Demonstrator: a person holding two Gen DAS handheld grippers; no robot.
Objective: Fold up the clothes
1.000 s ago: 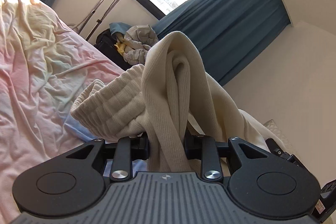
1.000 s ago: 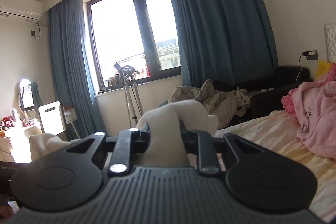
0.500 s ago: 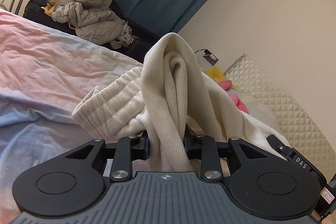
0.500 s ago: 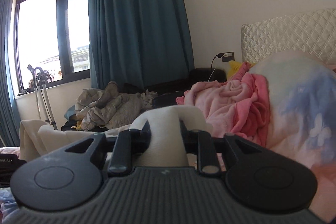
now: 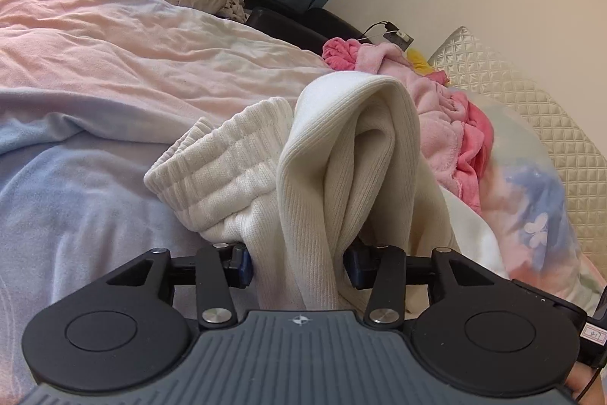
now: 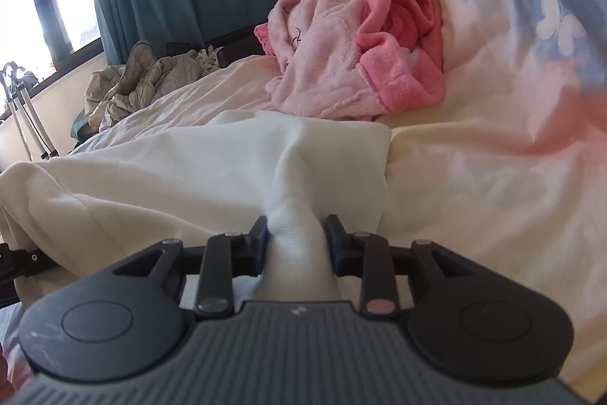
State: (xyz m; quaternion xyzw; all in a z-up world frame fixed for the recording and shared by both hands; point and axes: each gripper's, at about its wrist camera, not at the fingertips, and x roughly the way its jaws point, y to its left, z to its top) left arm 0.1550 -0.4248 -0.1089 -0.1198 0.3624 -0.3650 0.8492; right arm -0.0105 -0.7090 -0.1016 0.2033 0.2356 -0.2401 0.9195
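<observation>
Both views have swung since the earlier frames from the window and curtains down to the bed (image 5: 114,71), and the cream garment that hung bunched in the air now lies partly spread on it; both sets of jaws, clamped tight then, are now opening.

At the left, the left gripper (image 5: 297,262) has a thick ribbed bundle of the garment (image 5: 341,185) between its jaws. The cloth rises toward twelve o'clock in a folded hump, with a ribbed cuff (image 5: 212,173) sagging toward ten o'clock onto the bed's blue patch. I cannot tell whether the pads still press on the bundle or have just let go.

At the right, the right gripper (image 6: 296,245) has a narrow ridge of the same garment (image 6: 189,177) between its jaws, and the blue pads sit right against the cloth on both sides. From there the fabric runs out flat toward ten o'clock across the bed (image 6: 474,177), ending in an edge near twelve o'clock, just short of a pink robe (image 6: 341,63).

By my reading, one fold has just been carried over and laid down, and the release is under way. What remains, as far as can be seen: the left-hand bundle is lumpy and needs flattening, and the garment looks too wide and loose to count as finished, so probably at least one further fold.
</observation>
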